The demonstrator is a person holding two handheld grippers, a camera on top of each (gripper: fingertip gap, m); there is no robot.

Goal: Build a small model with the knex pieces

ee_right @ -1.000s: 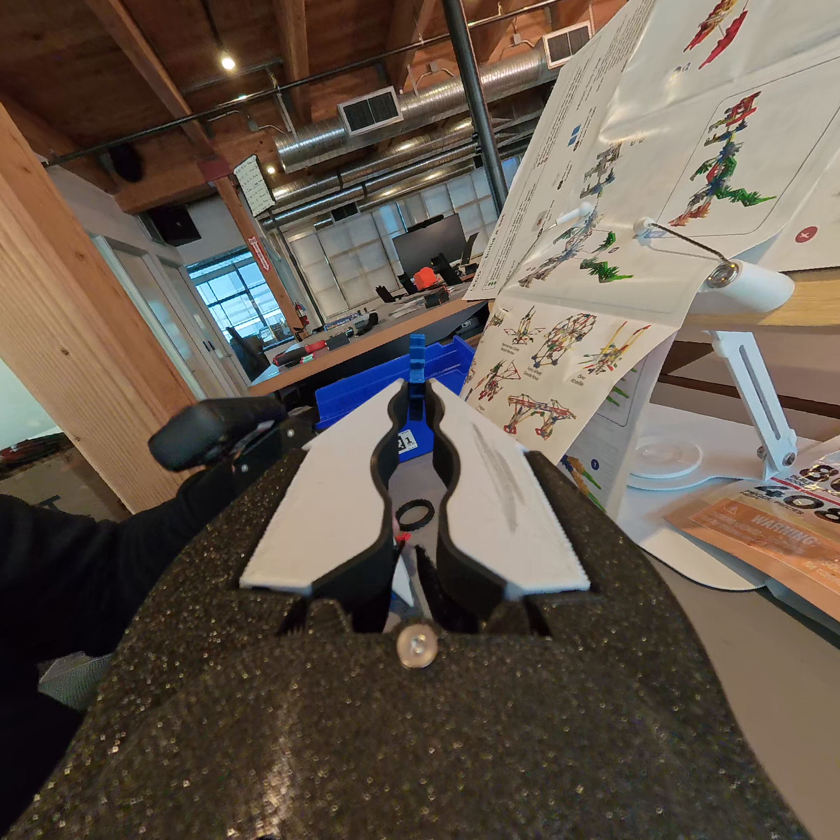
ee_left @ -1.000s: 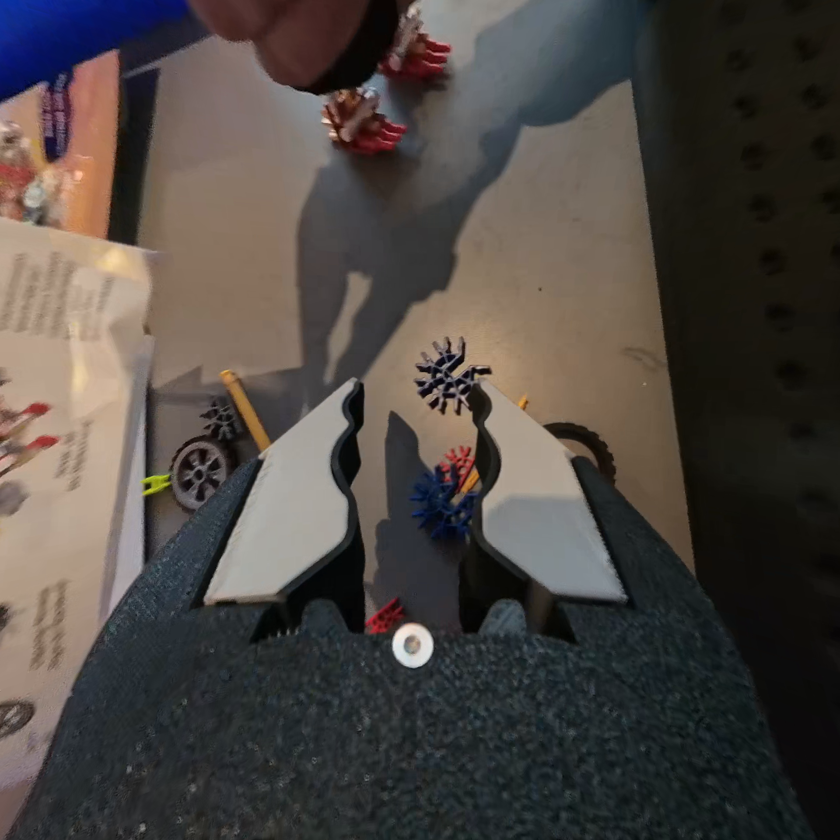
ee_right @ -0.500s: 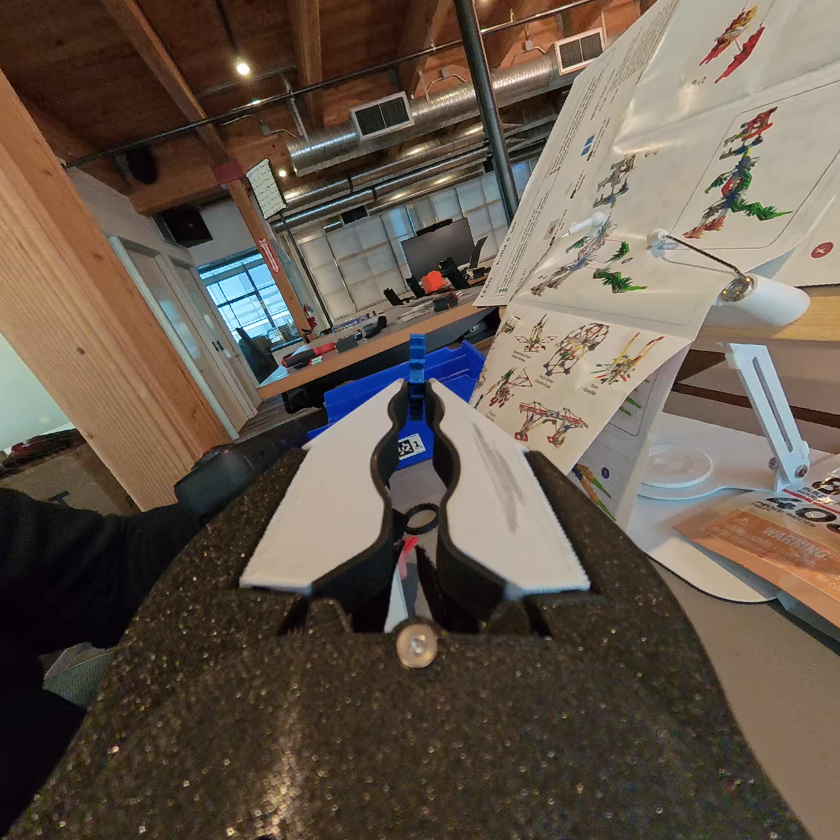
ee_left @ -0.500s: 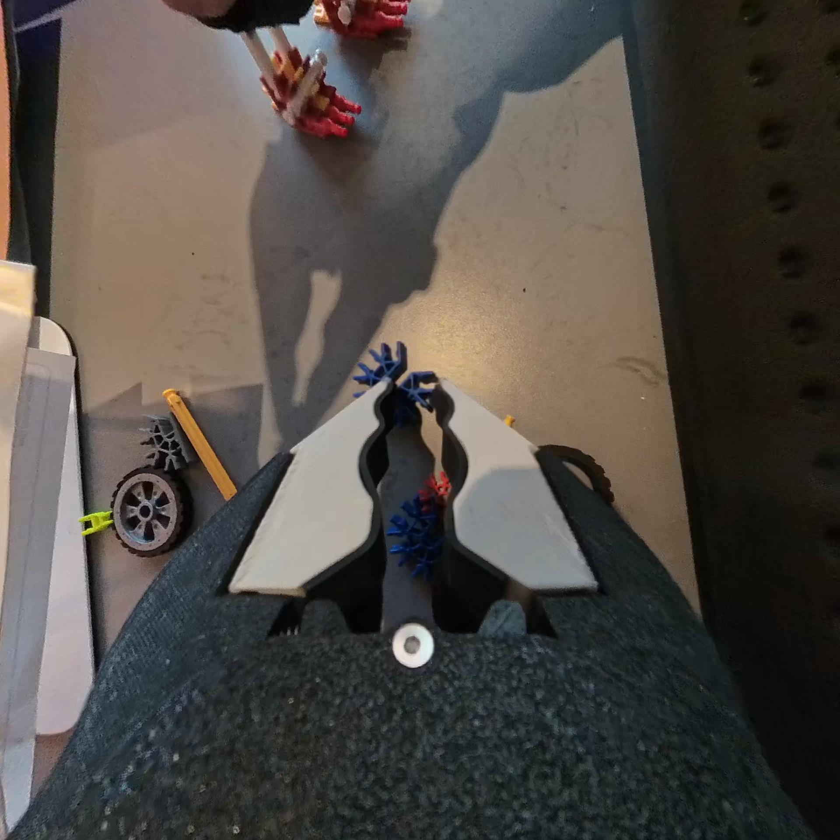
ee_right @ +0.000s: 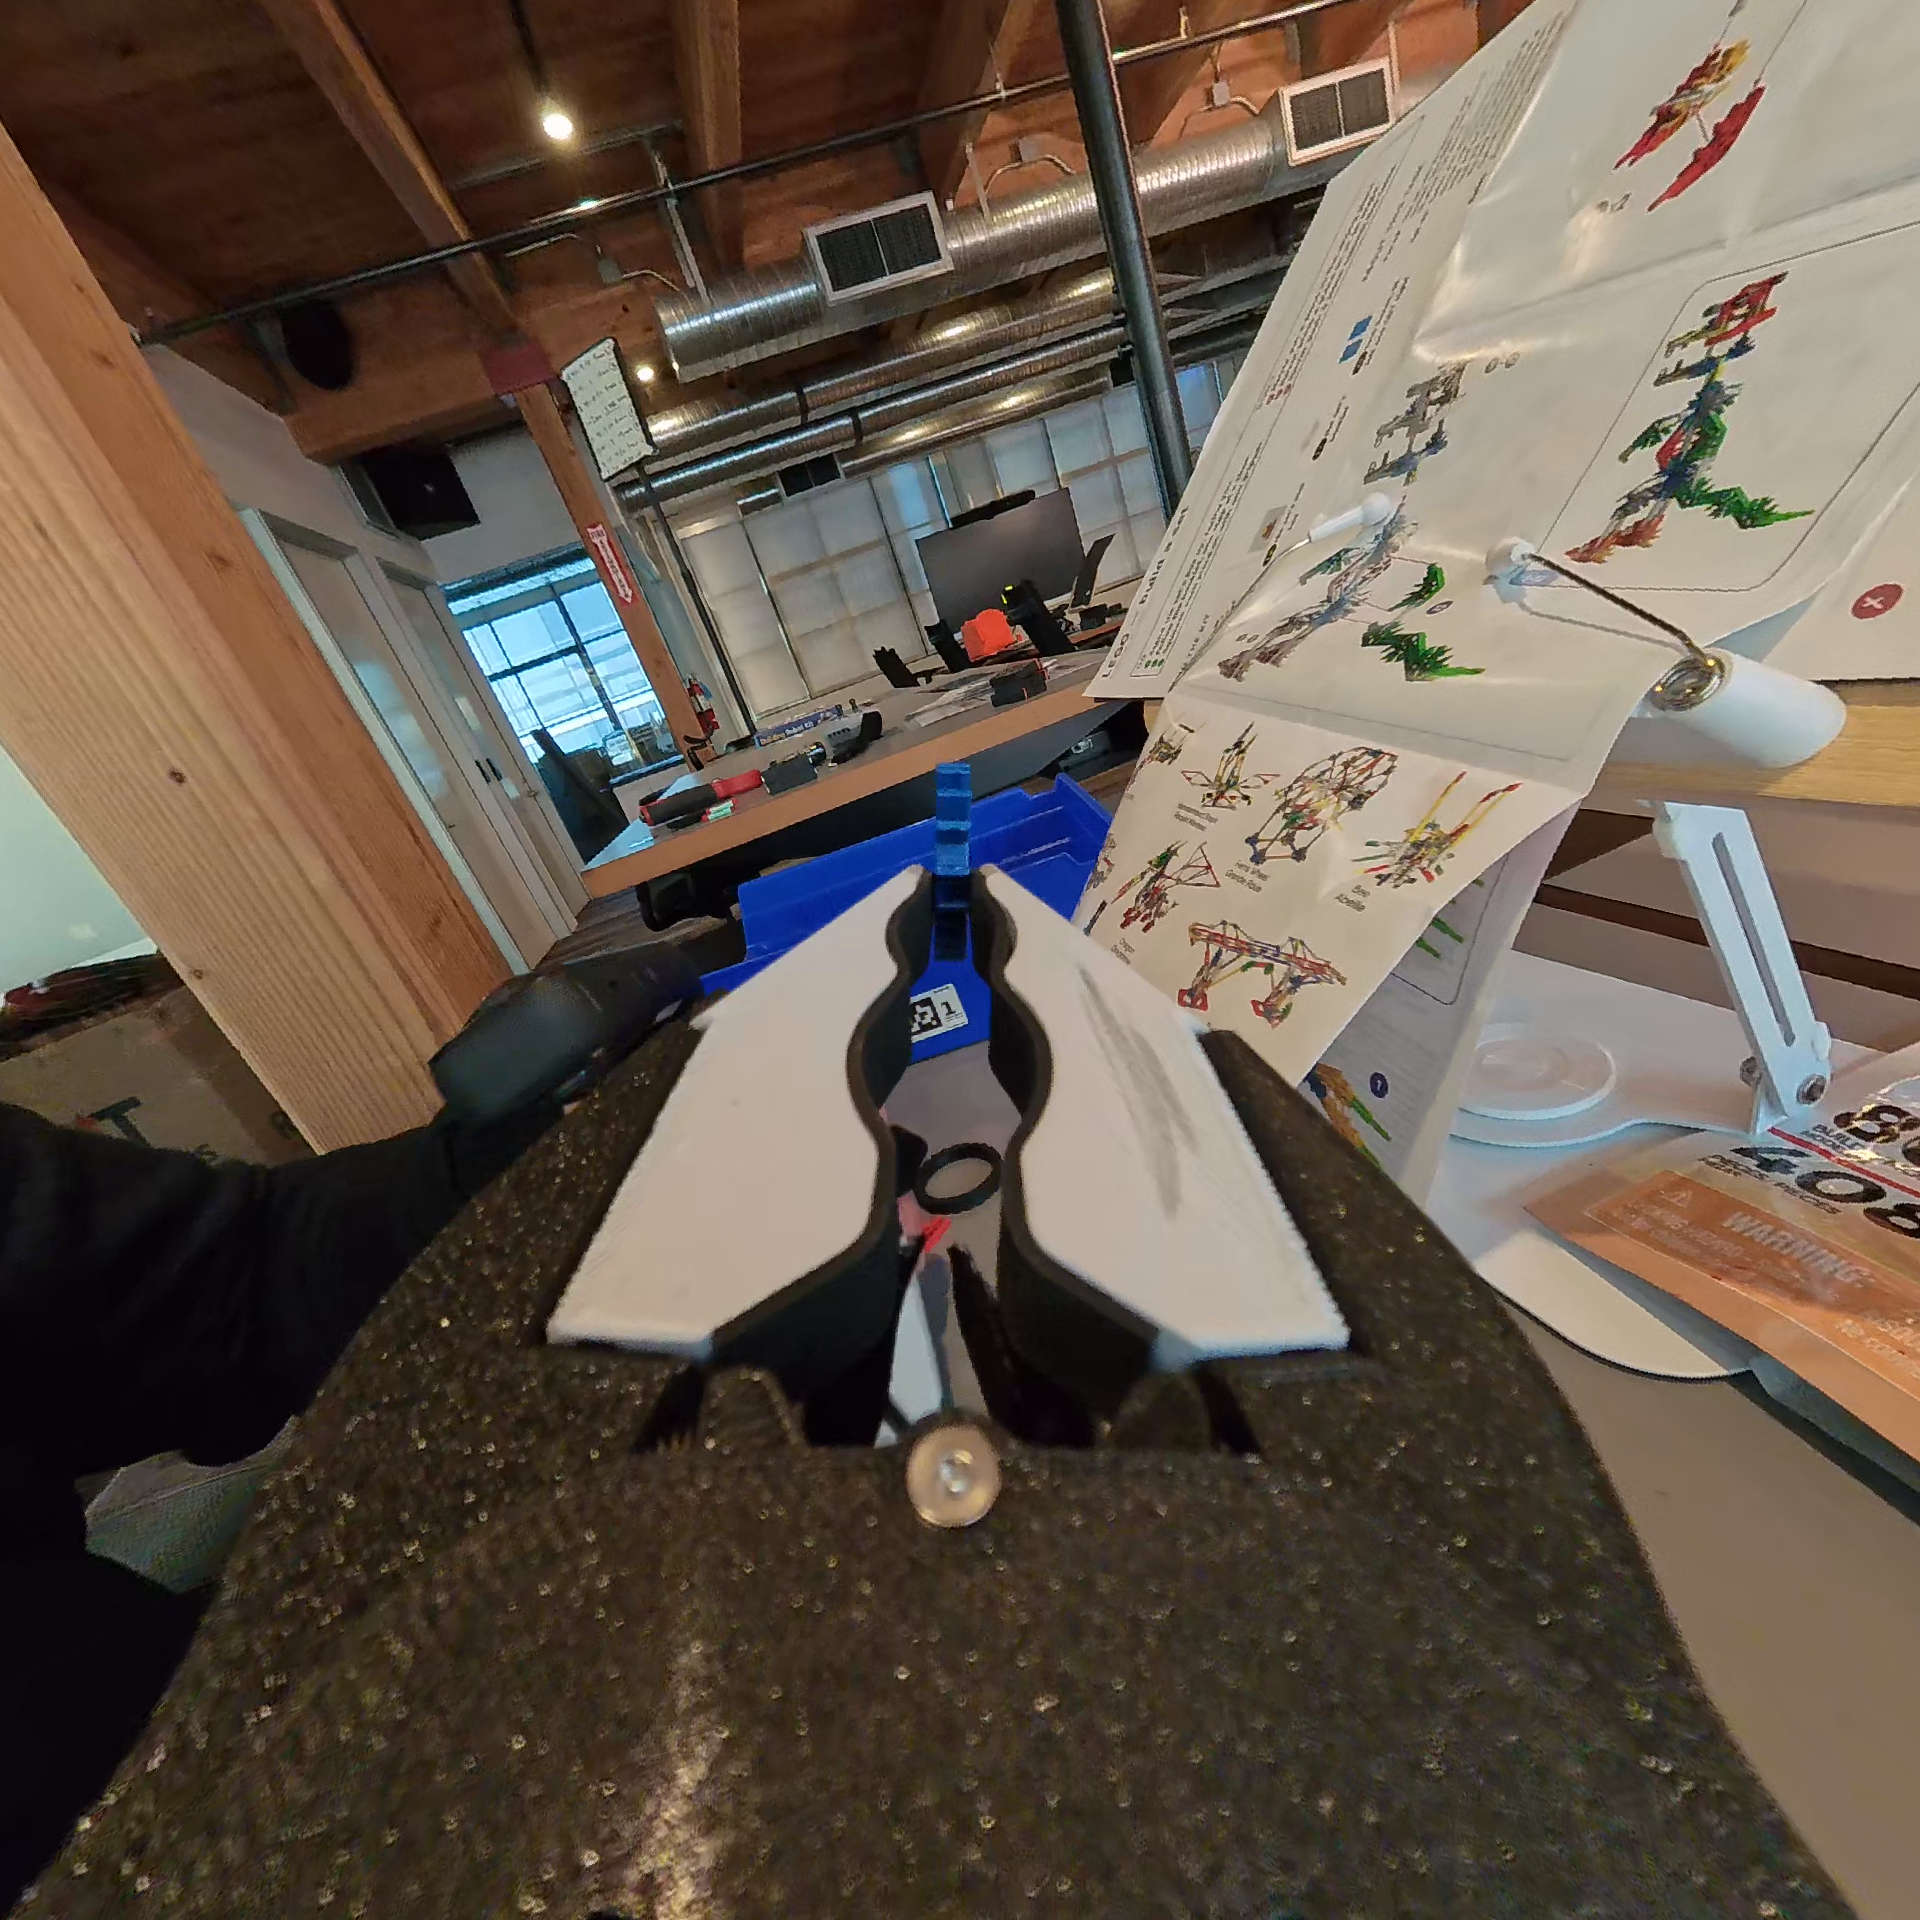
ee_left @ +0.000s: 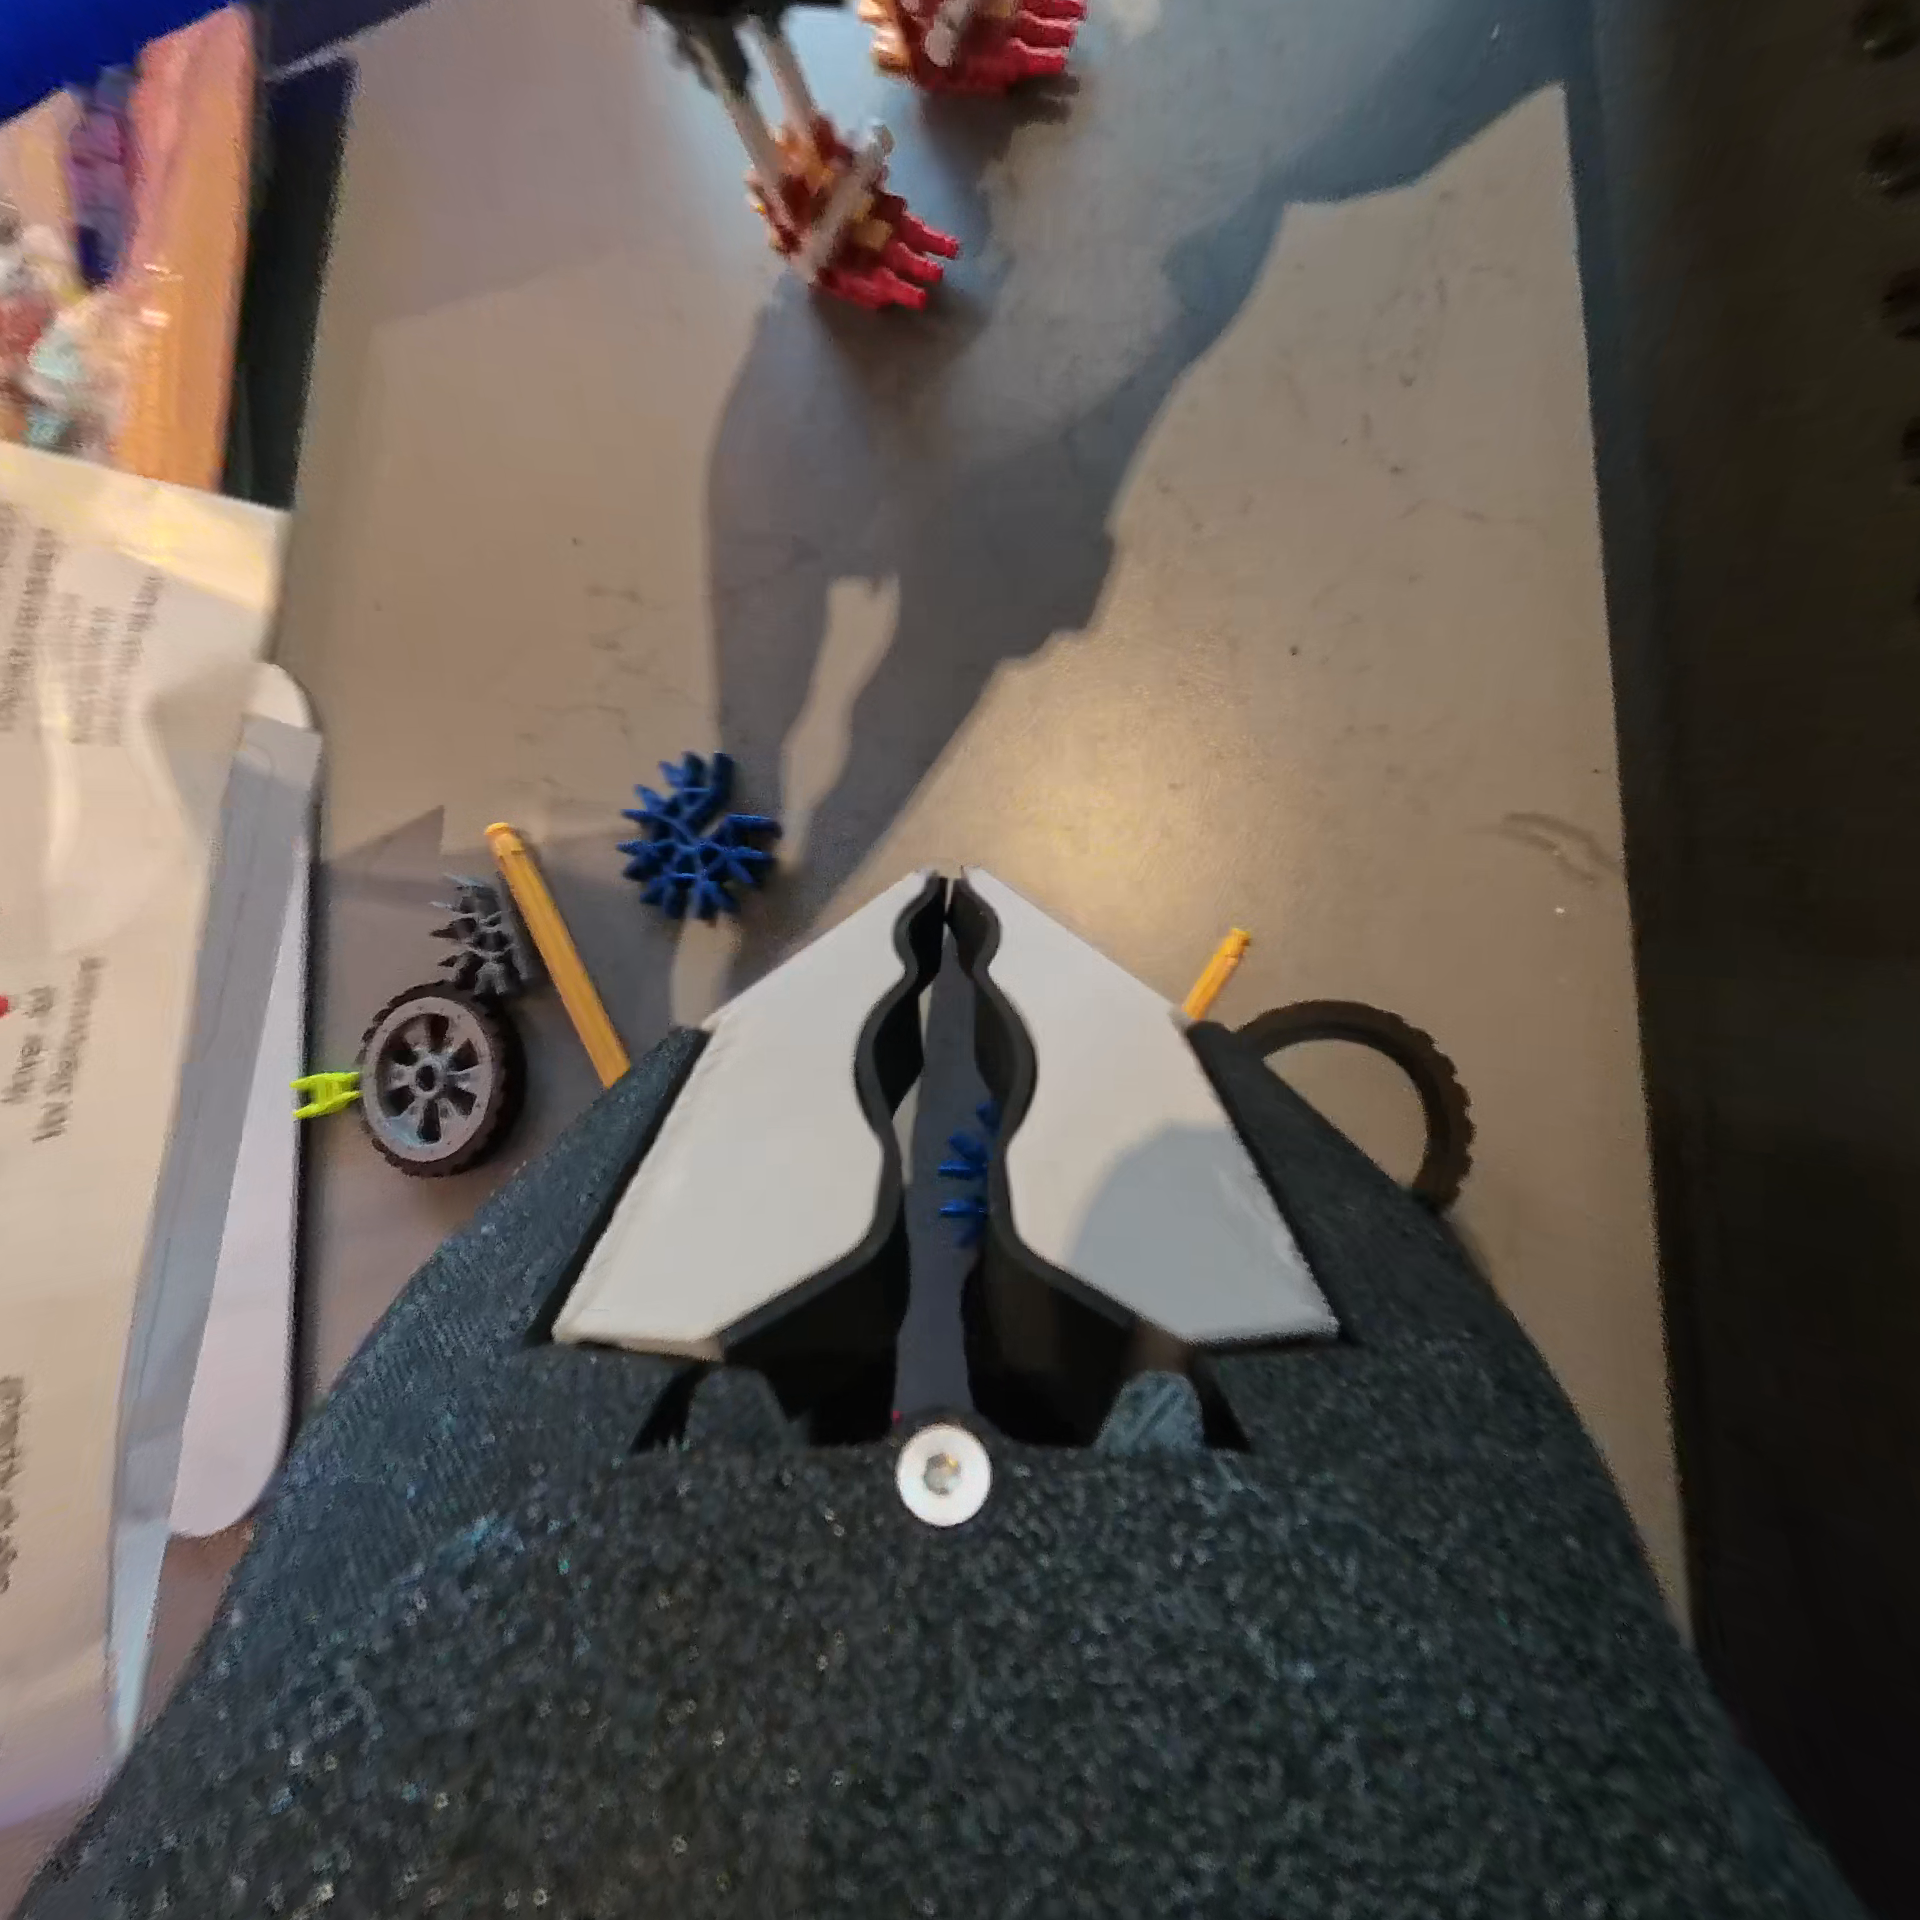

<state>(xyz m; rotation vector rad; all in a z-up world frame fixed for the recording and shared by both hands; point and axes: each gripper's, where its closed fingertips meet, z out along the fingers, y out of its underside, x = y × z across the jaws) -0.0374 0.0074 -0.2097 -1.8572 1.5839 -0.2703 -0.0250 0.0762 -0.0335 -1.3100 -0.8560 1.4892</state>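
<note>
In the left wrist view my left gripper point(ee_left: 951, 883) is shut, tips touching, with nothing between them. A blue snowflake connector point(ee_left: 696, 847) lies on the grey table just left of the tips. A second blue connector point(ee_left: 966, 1164) shows on the table below, through the slit between the fingers. In the right wrist view my right gripper point(ee_right: 951, 883) is shut on a blue toy connector piece point(ee_right: 951, 821), seen edge-on and sticking up past the tips, held above the table.
Left of the fingers lie a yellow rod point(ee_left: 556, 951), a grey connector point(ee_left: 483, 935), a small wheel point(ee_left: 436, 1081) and a lime clip point(ee_left: 322, 1093). A black tyre point(ee_left: 1392, 1081) lies to the right. Red-and-white assemblies point(ee_left: 852, 229) lie farther off. A blue bin point(ee_right: 831, 914) and an instruction sheet point(ee_right: 1455, 520) on a stand are ahead. Some 20 cm of space lies between my two pairs of fingers.
My left gripper closed around the blue snowflake connector, but the connector slipped out to the left and the pads came together on air. The right gripper keeps its hold on the blue piece.
</note>
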